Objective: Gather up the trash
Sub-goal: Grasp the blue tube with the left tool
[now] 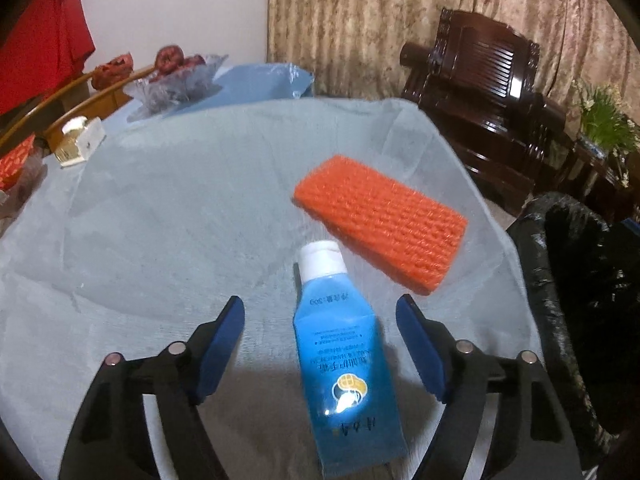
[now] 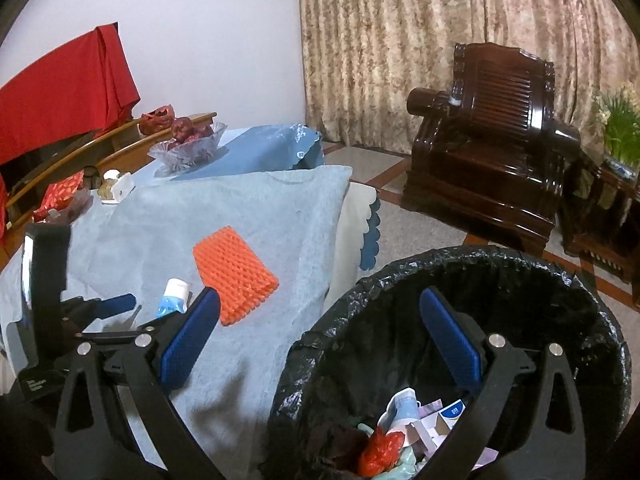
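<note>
Two pieces of rubbish lie on the cloth-covered bench (image 1: pixel 160 208), beside a black-lined bin (image 2: pixel 400 280) already part filled with wrappers. The larger, an orange knobbly pad (image 1: pixel 380 224), rests near the bench edge closest to the bin; it looks light and springy, best pinched across its short sides. The smaller, a blue tube (image 1: pixel 344 356) with a white cap, lies between the released jaws of the left gripper (image 1: pixel 320 340), pads clear of it on both sides. Its glossy skin looks slippery and soft, so the flat mid-body seems the safest hold. The right gripper (image 2: pixel 316 344) hangs over the bin rim, jaws parted and empty.
</note>
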